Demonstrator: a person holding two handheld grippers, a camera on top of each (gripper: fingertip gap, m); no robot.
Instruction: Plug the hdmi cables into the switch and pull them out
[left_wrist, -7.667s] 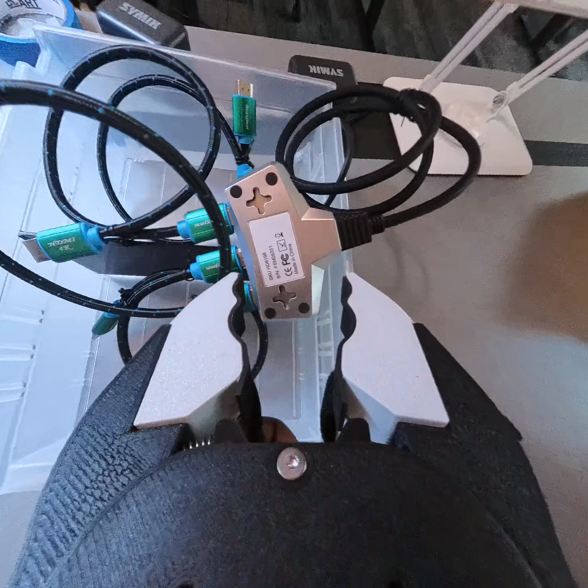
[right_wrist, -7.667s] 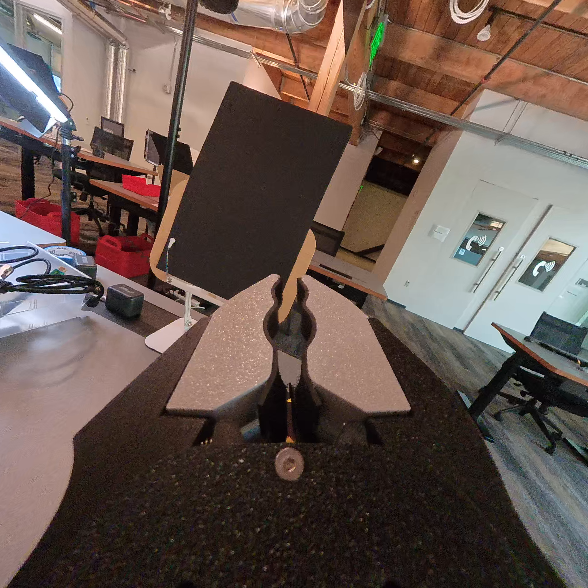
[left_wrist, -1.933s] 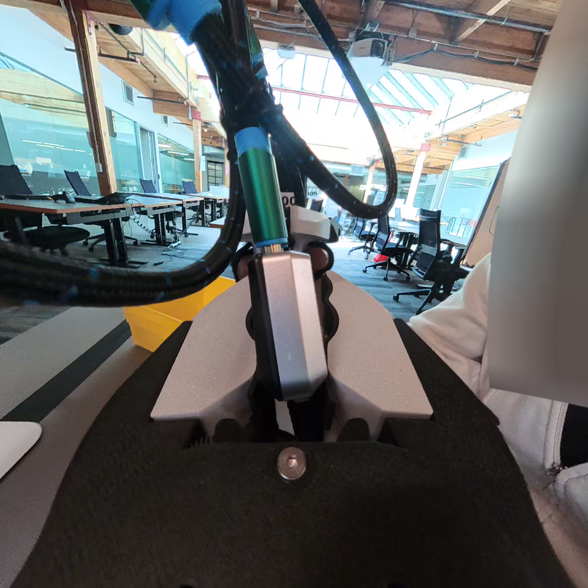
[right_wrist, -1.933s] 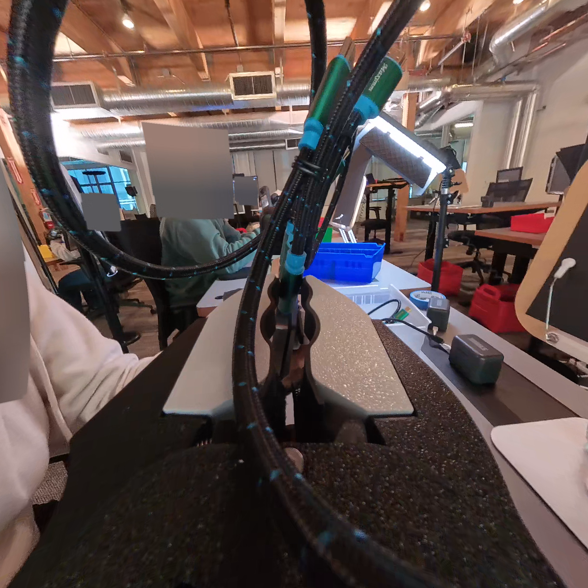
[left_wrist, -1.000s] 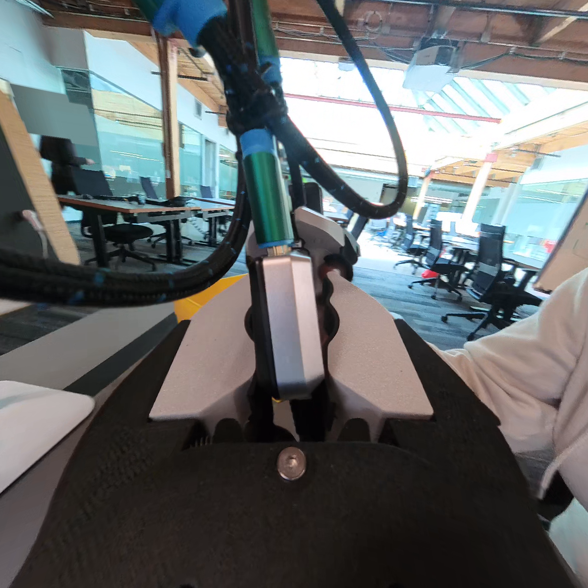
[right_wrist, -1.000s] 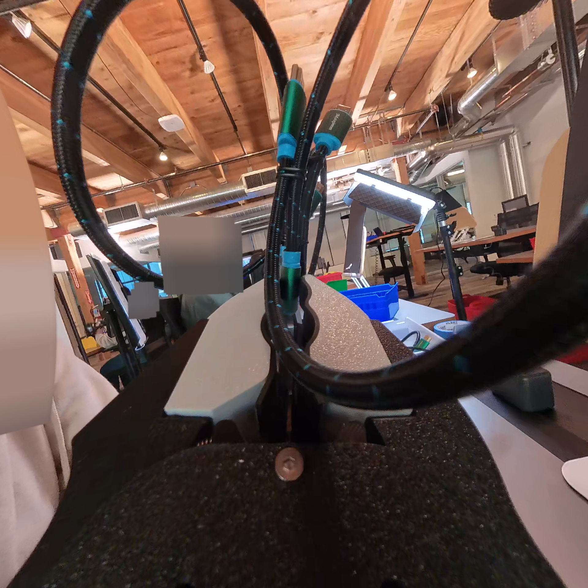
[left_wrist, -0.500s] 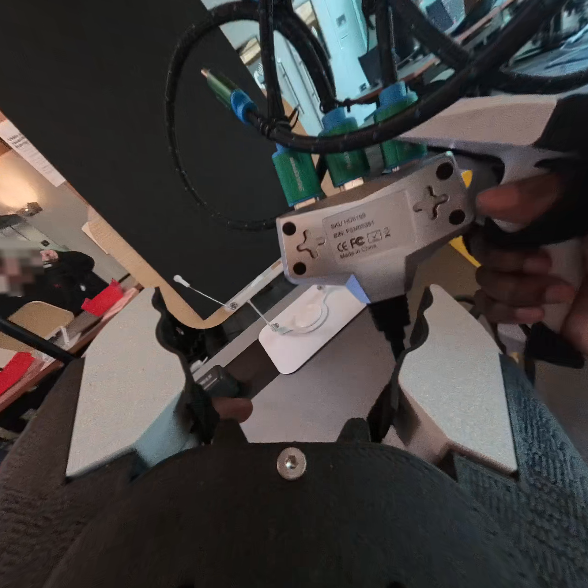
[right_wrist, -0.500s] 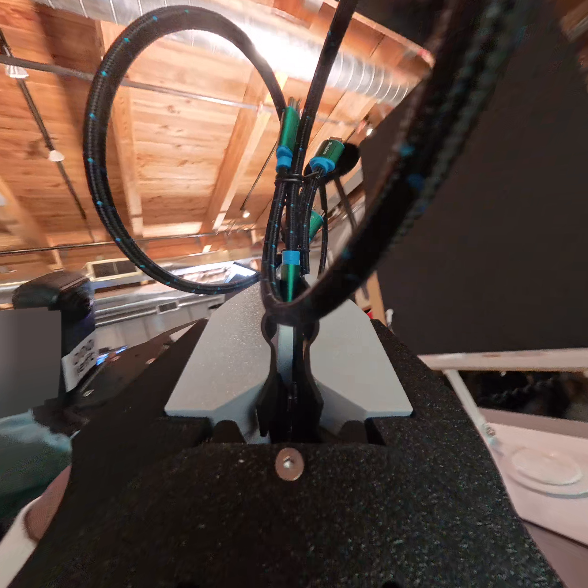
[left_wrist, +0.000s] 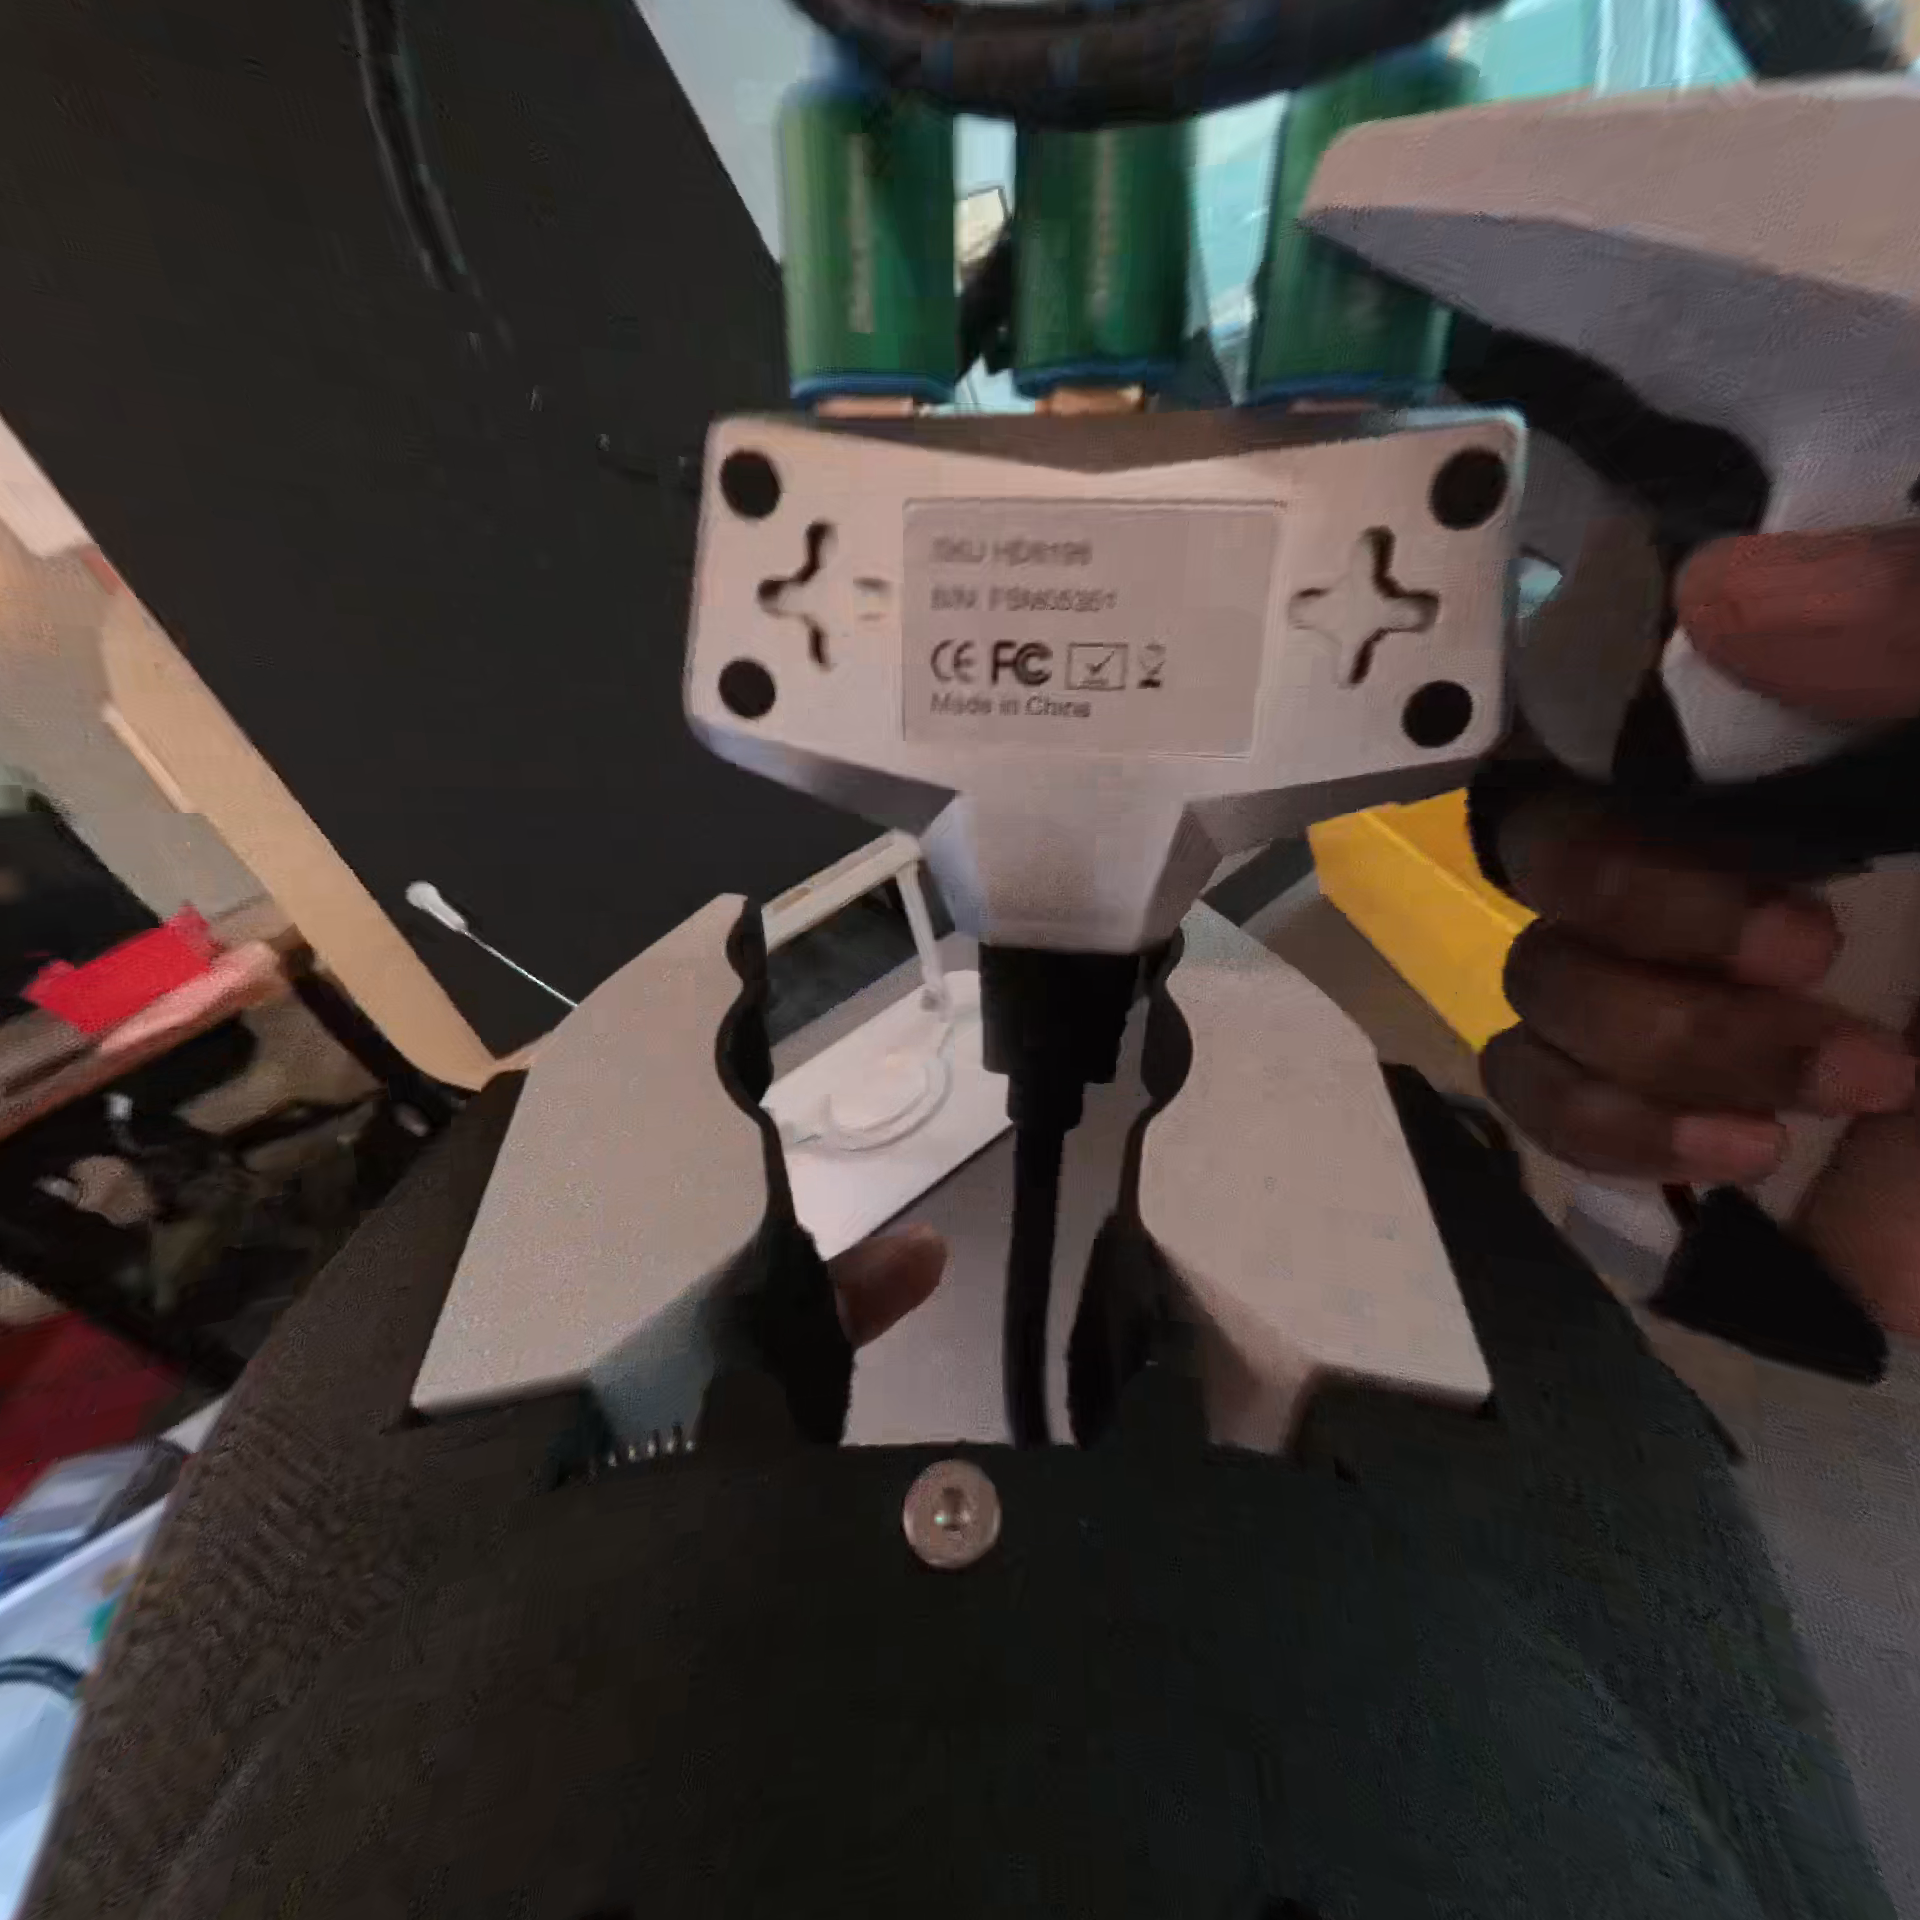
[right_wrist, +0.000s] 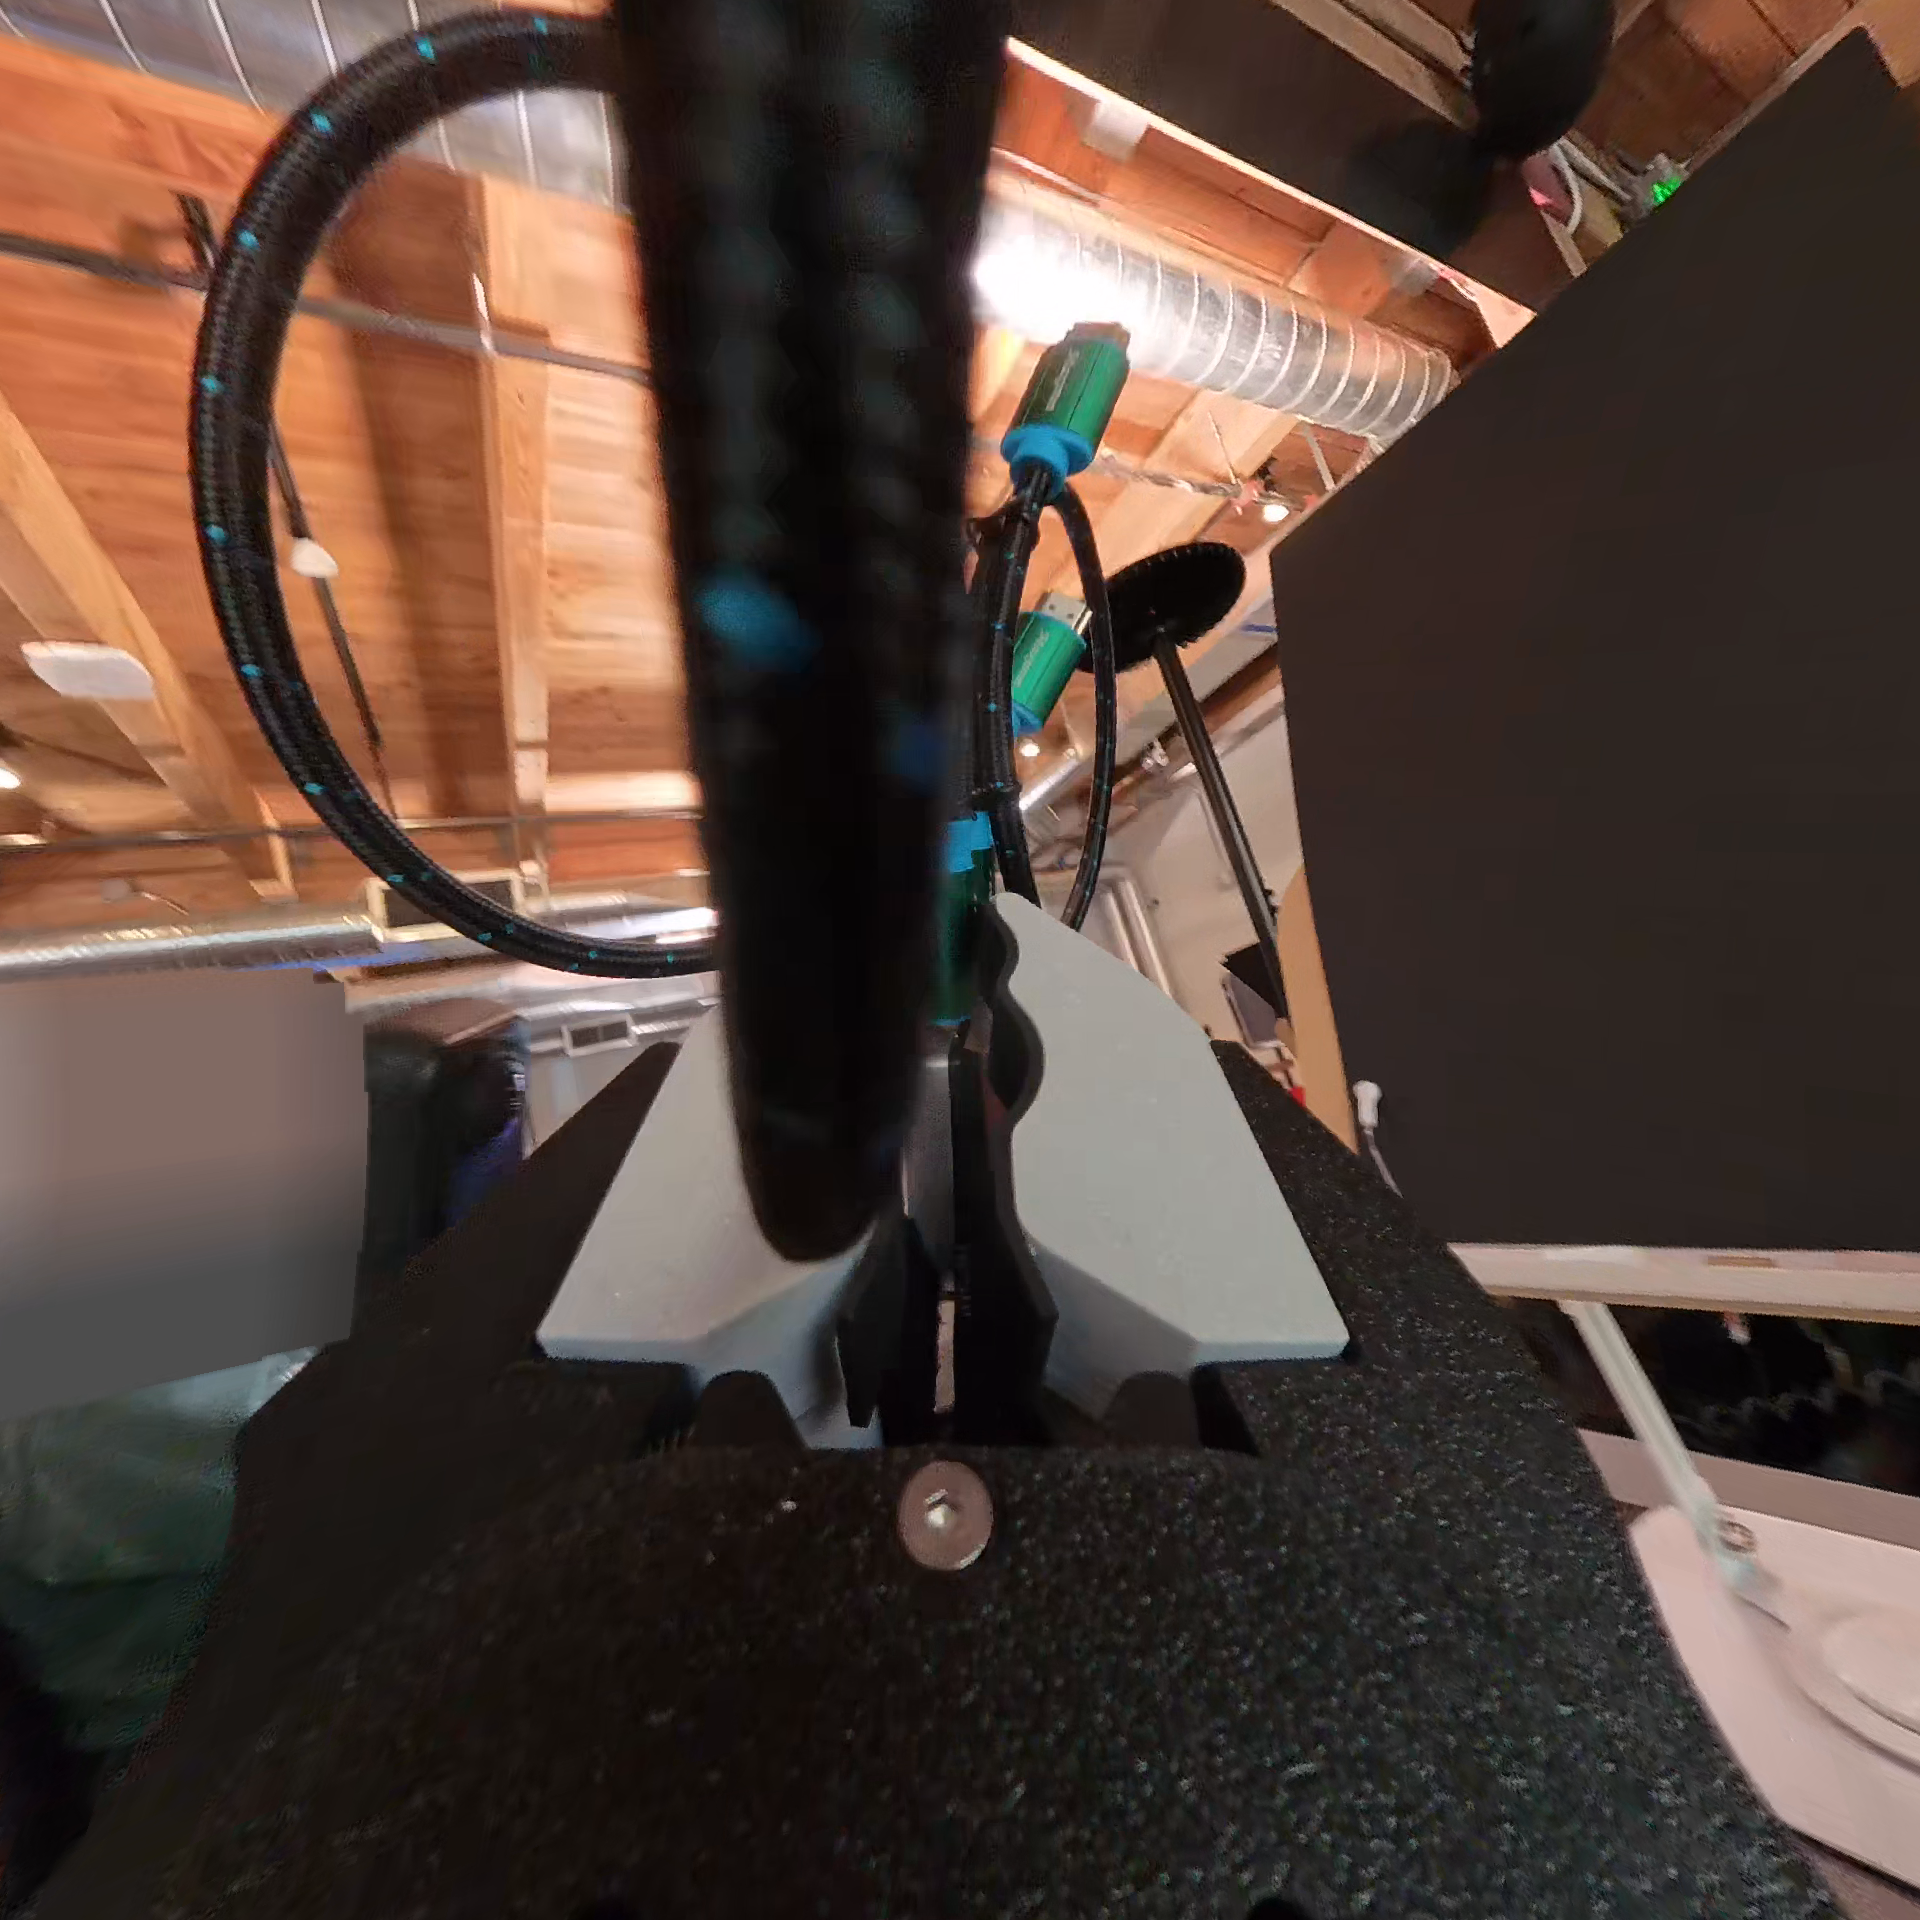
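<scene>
The silver HDMI switch (left_wrist: 1091, 623) hangs in the air, label side toward the left wrist view, with three green plugs (left_wrist: 1101, 249) seated in its top edge. My left gripper (left_wrist: 954, 925) is open just below it; the switch's black output cable (left_wrist: 1039, 1195) runs down between the jaws. A finger of my right gripper (left_wrist: 1621, 208) grips the switch's right end, with a hand (left_wrist: 1662, 987) behind it. In the right wrist view my right gripper (right_wrist: 961, 1039) is shut on the switch's edge (right_wrist: 930, 1132). Loose green plugs (right_wrist: 1070, 384) and braided cable loops (right_wrist: 249, 520) dangle above it.
A black panel on a wooden board (left_wrist: 416, 416) stands close behind, on a white stand base (left_wrist: 883, 1122); it also shows in the right wrist view (right_wrist: 1610, 727). A yellow bin (left_wrist: 1403, 894) sits at the right. A thick blurred cable (right_wrist: 810, 623) crosses the right wrist view.
The left gripper, shut on the switch one second ago, has let go and opened. It now sits closer under the switch with narrower jaws. The right gripper keeps hold of the switch.
</scene>
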